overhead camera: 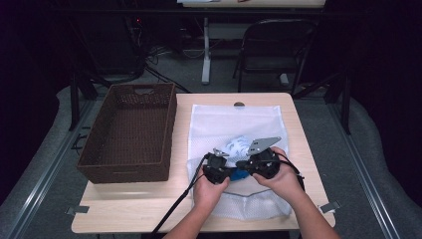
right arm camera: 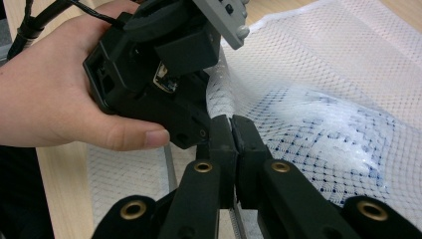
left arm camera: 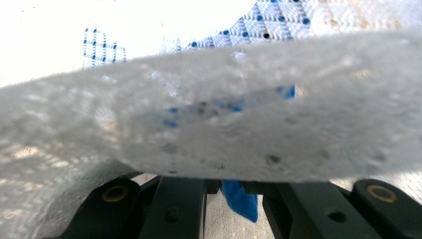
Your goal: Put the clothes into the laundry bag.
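Note:
A white mesh bag point(overhead camera: 234, 122) lies flat on the wooden table point(overhead camera: 139, 209), with a white cloth patterned in blue point(overhead camera: 239, 145) inside it. Both hand-held grippers meet at the bag's near part. My right gripper point(right arm camera: 231, 119) point(overhead camera: 249, 163) is shut, its tips pinching the edge of the mesh bag point(right arm camera: 348, 59). My left gripper point(overhead camera: 226, 168) point(left arm camera: 234, 181) sits right beside it, held in a hand point(right arm camera: 59, 94). Mesh point(left arm camera: 249, 129) drapes over its jaws and hides the tips; the jaw bases stand a little apart, with a blue piece point(left arm camera: 240, 201) point(overhead camera: 241, 174) between them.
An empty brown wicker basket point(overhead camera: 129, 132) stands on the table's left side, right beside the bag. A black folding chair point(overhead camera: 276, 45) and a table leg stand on the floor beyond the far edge. Cables trail from the grippers toward the near edge.

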